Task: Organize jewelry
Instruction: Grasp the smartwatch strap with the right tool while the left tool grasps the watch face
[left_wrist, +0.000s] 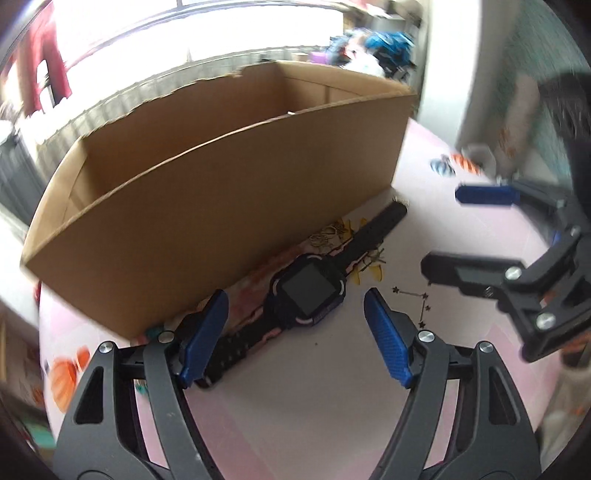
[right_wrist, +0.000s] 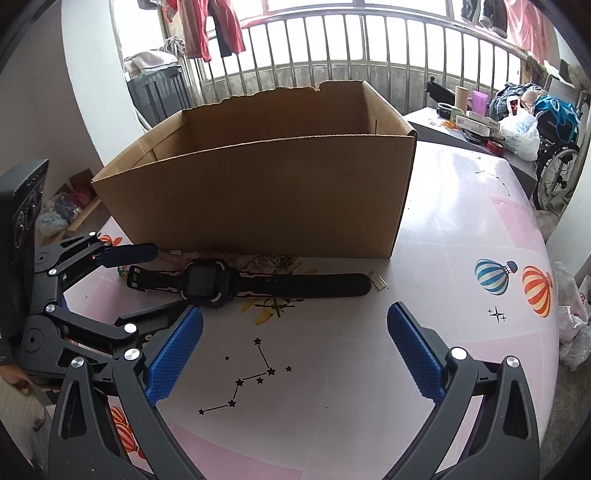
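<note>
room: balcony rail with laundry behind; wheelchair only shows in the right view
table: pink top with balloon and star prints
box: open cardboard, can't see anything inside from either view
watch: lying flat just in front of the box, strap stretched out
small stuff: gold bits between watch and box, tiny clasp at the strap tip
left tongs: wide open, holding nothing, straddling the watch's near strap
right tongs: wide open, nothing in them, near the watch

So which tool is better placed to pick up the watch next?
Probably the left tool: open, its fingers already straddle the watch lying beside the cardboard box. The right tool, also open, sits farther back.
</note>
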